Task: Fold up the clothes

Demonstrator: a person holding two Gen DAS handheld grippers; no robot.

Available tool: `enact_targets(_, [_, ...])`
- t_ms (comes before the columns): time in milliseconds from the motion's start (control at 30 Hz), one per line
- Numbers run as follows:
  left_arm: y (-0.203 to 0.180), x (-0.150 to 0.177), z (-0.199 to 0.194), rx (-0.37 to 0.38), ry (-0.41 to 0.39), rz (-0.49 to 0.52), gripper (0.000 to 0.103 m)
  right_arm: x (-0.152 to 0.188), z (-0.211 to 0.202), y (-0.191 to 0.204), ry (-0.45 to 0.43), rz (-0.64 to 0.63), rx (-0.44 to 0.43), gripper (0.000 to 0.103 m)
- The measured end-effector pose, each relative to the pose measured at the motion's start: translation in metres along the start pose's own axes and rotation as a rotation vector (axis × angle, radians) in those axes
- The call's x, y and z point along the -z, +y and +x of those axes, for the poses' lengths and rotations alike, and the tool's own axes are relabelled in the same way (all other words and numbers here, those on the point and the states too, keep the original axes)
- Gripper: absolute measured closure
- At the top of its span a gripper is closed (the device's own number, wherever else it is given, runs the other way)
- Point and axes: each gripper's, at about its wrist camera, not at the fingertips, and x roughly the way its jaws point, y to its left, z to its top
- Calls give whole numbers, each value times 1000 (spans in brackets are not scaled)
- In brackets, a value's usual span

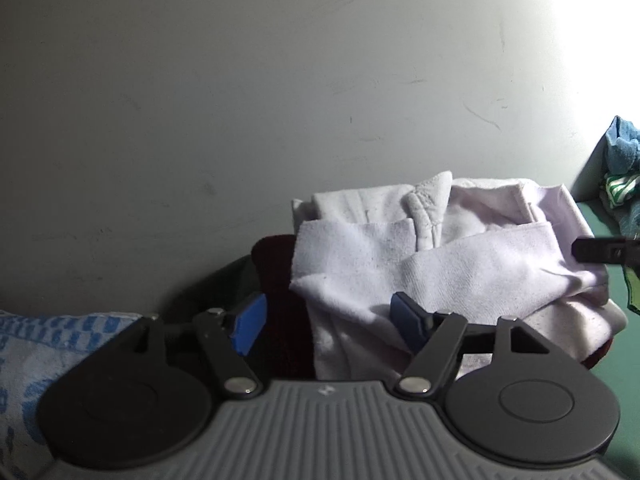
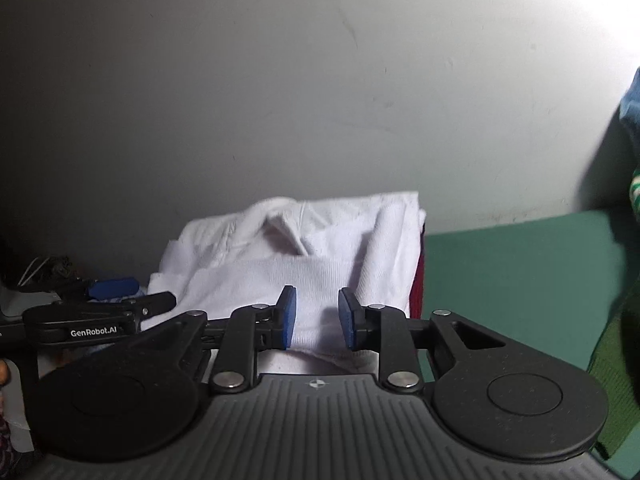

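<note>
Both cameras ride low on their grippers, looking forward and slightly downward along the jaws toward a pale wall. Each sits very close to the folded white garment, which both views share. The left view sees it from the left, the right view head-on, with the left gripper entering its left edge.

Dark red cloth mostly buried under folded white garment. Blue-patterned cloth cut by left edge, partly behind left gripper. Colourful clothes heap cropped at right edge, smeared in right wrist view. Unclear whether right gripper touches fabric.
</note>
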Motion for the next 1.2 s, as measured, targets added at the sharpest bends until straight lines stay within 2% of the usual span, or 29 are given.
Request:
enact_targets(33, [0,-1,-2,-13,4,14,30,-1,-1,0,-8,-8,15,64])
enact_targets(100, [-7,2,-13,-38,16,29,30,5,14,-4,95,-5,38,64])
enact_targets(133, [-9,2,-19,-48,15,32,31,7,13,-6,101,3,39,66])
enact_targets(267, [-22,9,-55,-95,-1,28,33,12,-26,-3,-23,88,41,64])
enact_targets(333, [-26,21,-81,-83,12,-26,27,22,-52,-2,-72,157,57,59])
enact_targets(433, [-36,52,-131,-67,20,-99,26,59,-93,-2,-53,242,80,59])
enact_targets(500, [-51,76,-153,-110,33,-105,26,91,-128,2,-14,257,81,59])
enact_targets(567, [-65,104,-177,-135,68,-128,22,118,-153,13,32,211,105,59])
enact_targets(667, [-80,140,-208,-126,170,-180,23,156,-182,32,119,115,154,59])
enact_targets(767, [-107,169,-234,-183,227,-118,23,180,-196,48,182,40,170,59])
enact_targets(867, [-136,188,-256,-241,262,-66,13,197,-208,62,209,-4,185,46])
enact_targets(900, [-145,192,-263,-247,270,-67,13,201,-212,65,216,-15,186,37])
enact_targets(1000, [-165,197,-282,-254,257,-86,3,213,-230,72,215,-57,174,33])
enact_targets(1033, [-171,198,-288,-264,250,-89,3,215,-236,73,210,-81,168,28])
enact_targets(1200, [-195,199,-307,-319,221,-106,2,224,-262,71,169,-168,175,23])
